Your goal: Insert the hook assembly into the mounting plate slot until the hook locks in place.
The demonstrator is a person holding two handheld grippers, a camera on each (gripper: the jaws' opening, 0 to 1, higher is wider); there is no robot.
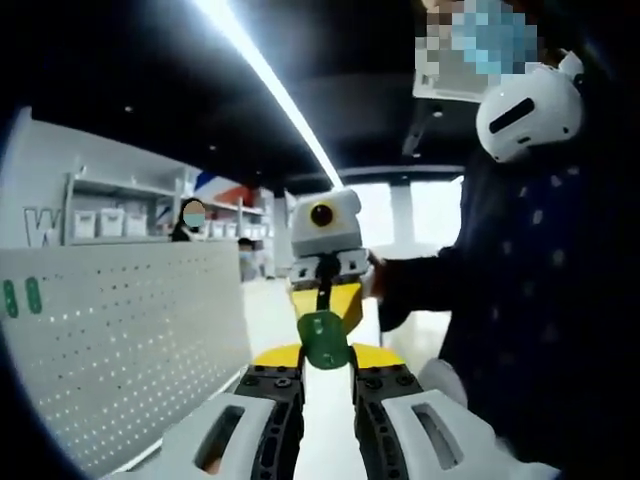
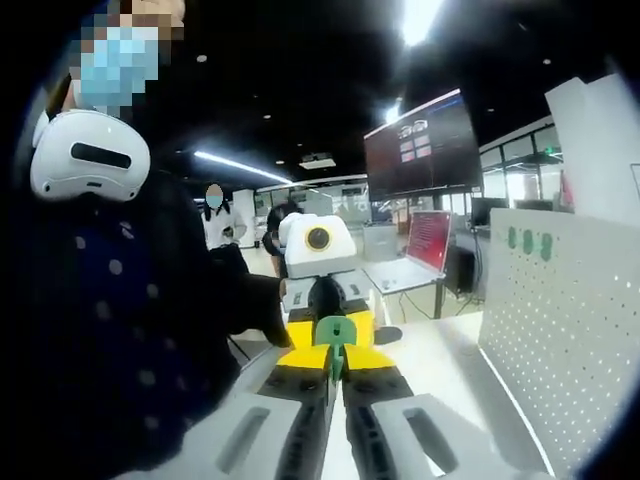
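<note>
White pegboard (image 1: 130, 340) stands well apart while both tongs (image 1: 326, 375) (image 2: 336, 368) pinch one green hook (image 1: 324, 340). Pulling apart could drop it.

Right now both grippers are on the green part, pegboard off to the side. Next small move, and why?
Probably turn both grippers toward the white pegboard. The green hook piece is pinched between the left gripper and right gripper, held in mid-air facing each other, apart from the board, so no slot is lined up yet.

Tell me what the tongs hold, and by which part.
Both tongs grip one green hook piece: the left tongs by its lower edge, the right tongs likewise.
</note>
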